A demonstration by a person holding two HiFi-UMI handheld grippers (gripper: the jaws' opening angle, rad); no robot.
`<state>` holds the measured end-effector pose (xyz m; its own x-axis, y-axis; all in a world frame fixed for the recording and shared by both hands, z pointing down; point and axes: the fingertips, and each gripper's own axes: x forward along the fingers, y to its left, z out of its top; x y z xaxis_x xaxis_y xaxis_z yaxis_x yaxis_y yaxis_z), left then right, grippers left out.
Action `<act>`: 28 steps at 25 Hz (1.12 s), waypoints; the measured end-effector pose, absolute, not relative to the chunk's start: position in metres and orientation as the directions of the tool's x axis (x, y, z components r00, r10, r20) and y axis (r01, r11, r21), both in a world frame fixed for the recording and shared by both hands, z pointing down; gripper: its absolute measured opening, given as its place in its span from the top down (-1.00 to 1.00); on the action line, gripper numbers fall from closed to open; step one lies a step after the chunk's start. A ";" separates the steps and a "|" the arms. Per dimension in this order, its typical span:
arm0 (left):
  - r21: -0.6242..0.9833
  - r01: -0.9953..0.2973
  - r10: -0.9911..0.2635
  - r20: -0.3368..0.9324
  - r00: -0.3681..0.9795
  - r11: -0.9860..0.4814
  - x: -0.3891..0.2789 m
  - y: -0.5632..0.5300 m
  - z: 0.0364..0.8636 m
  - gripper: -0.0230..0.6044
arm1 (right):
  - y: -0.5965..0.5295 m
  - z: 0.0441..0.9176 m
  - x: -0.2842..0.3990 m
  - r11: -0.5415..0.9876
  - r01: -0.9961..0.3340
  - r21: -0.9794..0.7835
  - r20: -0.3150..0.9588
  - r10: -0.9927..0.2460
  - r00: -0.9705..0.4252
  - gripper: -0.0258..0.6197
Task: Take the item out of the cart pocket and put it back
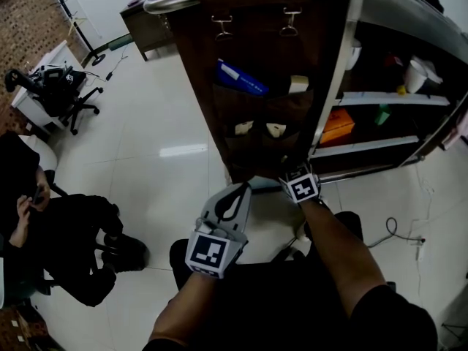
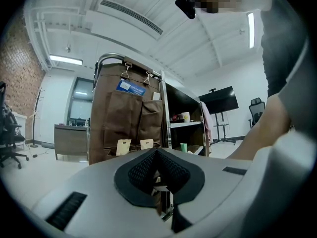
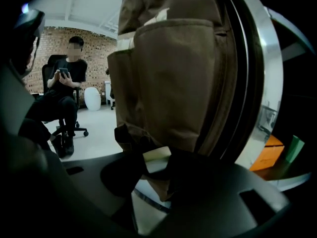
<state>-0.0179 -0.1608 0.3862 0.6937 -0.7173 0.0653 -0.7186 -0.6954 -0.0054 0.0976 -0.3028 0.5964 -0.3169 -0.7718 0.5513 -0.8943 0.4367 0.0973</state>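
Note:
A brown fabric pocket organiser [image 1: 256, 57] hangs on the end of a metal cart [image 1: 333, 86]. A blue item [image 1: 241, 79] sits in an upper pocket, and two beige cards [image 1: 243, 128] stick out of lower pockets. My right gripper [image 1: 287, 170] reaches into the lowest pocket. In the right gripper view its jaws [image 3: 157, 163] sit on either side of a cream card [image 3: 157, 155] and touch it. My left gripper [image 1: 238, 190] hangs just below the organiser, shut and with nothing in it [image 2: 156, 155].
A person [image 1: 51, 232] sits on an office chair at the left, looking at a phone [image 3: 64, 72]. The cart shelves hold an orange box [image 1: 338, 126] and cups [image 1: 418, 75]. A cable [image 1: 395, 232] lies on the floor at the right. A desk [image 1: 142, 24] stands behind the cart.

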 end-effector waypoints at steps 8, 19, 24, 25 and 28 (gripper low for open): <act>-0.008 -0.718 -0.717 0.060 0.694 -0.696 -0.018 -0.160 0.385 0.93 | -0.299 0.549 0.093 0.454 -0.884 0.110 0.464 -0.810 -0.358 0.38; -0.008 -0.719 -0.718 0.046 0.694 -0.695 -0.017 -0.161 0.379 0.93 | -0.269 0.459 0.096 0.470 -0.880 0.070 0.351 -0.837 -0.419 0.38; 0.007 -0.705 -0.705 0.009 0.709 -0.709 -0.012 -0.152 0.349 0.93 | -0.239 0.404 0.096 0.498 -0.865 0.060 0.270 -0.842 -0.466 0.38; 0.003 -0.702 -0.702 0.004 0.713 -0.713 -0.011 -0.149 0.343 0.93 | -0.231 0.393 0.096 0.504 -0.862 0.059 0.252 -0.843 -0.475 0.38; -0.005 -0.692 -0.692 -0.008 0.722 -0.722 -0.008 -0.138 0.330 0.93 | -0.205 0.361 0.093 0.530 -0.846 0.055 0.199 -0.836 -0.511 0.38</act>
<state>-0.0083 -0.1383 0.3297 0.7221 -0.6918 -0.0081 -0.6918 -0.7220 -0.0046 0.0934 -0.2050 0.3613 -0.5112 -0.8360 0.1993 -0.8460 0.5304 0.0546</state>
